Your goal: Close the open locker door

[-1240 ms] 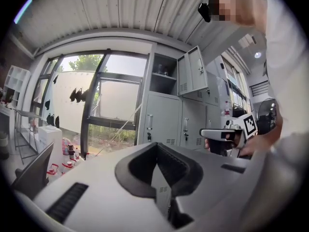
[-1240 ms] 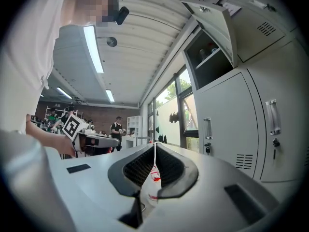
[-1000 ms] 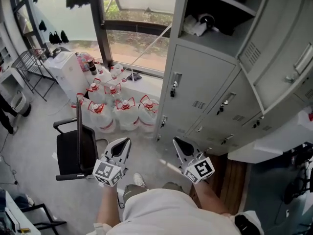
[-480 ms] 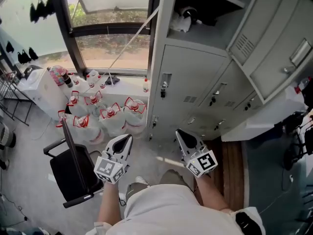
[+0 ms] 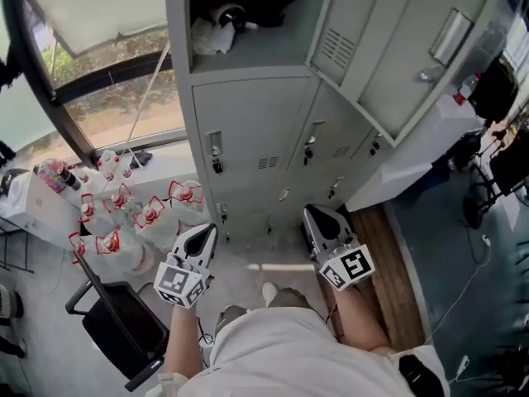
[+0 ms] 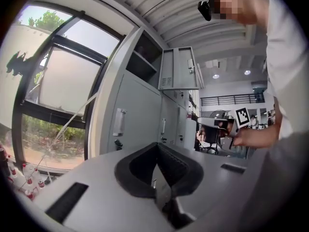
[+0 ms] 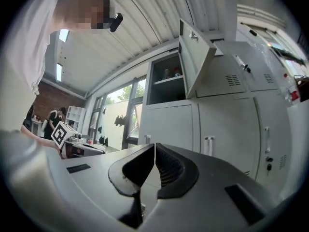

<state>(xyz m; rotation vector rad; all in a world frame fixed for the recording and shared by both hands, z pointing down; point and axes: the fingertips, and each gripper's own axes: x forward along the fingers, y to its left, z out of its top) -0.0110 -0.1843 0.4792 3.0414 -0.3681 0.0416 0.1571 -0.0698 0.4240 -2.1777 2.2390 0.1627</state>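
Grey lockers (image 5: 248,131), upper door (image 5: 405,48) open, face left tool (image 5: 211,232) and right tool (image 5: 313,216), both closed empty; jugs (image 5: 149,217) leftward.

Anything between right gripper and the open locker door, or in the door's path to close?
Nothing visible. The right gripper, shut and empty, sits low with open air up to the locker door. White clutter lies inside the compartment, seemingly behind the frame.

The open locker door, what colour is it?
The locker door is light grey; the head view shows it best.
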